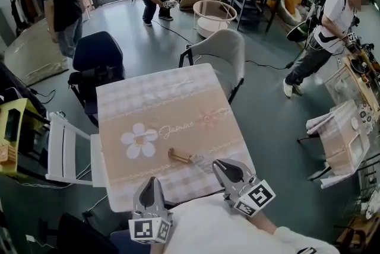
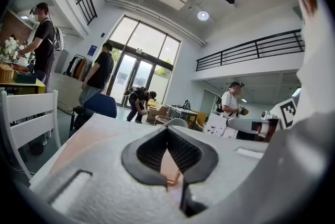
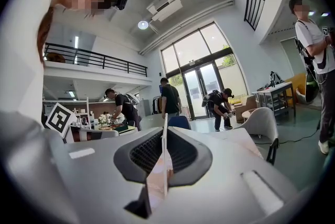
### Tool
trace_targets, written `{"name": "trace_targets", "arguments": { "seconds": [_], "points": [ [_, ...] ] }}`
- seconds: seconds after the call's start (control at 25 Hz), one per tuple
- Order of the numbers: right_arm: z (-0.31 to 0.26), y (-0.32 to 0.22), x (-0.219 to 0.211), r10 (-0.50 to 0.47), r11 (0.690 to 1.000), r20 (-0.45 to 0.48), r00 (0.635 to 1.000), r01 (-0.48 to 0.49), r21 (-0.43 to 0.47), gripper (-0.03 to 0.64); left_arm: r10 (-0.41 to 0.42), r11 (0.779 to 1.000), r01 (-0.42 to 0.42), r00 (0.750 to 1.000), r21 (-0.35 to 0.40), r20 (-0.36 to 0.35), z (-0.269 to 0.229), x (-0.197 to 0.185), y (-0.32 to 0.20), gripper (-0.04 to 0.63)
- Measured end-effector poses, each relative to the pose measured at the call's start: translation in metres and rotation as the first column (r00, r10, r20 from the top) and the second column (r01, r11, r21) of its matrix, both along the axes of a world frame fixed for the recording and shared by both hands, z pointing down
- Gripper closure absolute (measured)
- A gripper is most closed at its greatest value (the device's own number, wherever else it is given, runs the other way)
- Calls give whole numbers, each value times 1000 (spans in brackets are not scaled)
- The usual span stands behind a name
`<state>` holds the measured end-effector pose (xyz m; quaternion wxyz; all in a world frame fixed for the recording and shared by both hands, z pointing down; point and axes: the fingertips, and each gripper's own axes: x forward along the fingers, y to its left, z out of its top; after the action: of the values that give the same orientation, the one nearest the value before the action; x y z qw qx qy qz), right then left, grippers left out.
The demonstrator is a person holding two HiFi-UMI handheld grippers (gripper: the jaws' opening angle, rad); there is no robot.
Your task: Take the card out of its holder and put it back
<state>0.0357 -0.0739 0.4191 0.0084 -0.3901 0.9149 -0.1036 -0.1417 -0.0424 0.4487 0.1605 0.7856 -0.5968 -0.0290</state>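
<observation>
A small wooden card holder (image 1: 178, 156) lies on the checked tablecloth with a daisy print (image 1: 160, 104), near the table's front edge. Just right of it my right gripper (image 1: 217, 165) is shut on a thin pale card (image 1: 200, 161). In the right gripper view the card (image 3: 164, 165) stands edge-on between the black pads (image 3: 144, 152). My left gripper (image 1: 151, 181) hovers at the front edge, left of the holder, shut with nothing in it. Through the gap behind its closed tips, the left gripper view shows the holder (image 2: 173, 178).
A grey armchair (image 1: 217, 51) stands at the table's far side, a blue chair (image 1: 95, 57) at its far left, and a white slatted chair (image 1: 65, 149) at its left. Several people stand or bend farther off. A second table (image 1: 341, 128) is on the right.
</observation>
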Motion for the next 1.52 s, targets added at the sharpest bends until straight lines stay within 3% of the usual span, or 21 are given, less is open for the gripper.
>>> {"name": "trace_targets", "arguments": {
  "seconds": [1.52],
  "points": [
    [-3, 10, 19, 34, 999, 18, 999, -34, 7, 598, 1, 1000, -1, 1000, 19, 7, -4, 10, 8, 592]
  ]
}}
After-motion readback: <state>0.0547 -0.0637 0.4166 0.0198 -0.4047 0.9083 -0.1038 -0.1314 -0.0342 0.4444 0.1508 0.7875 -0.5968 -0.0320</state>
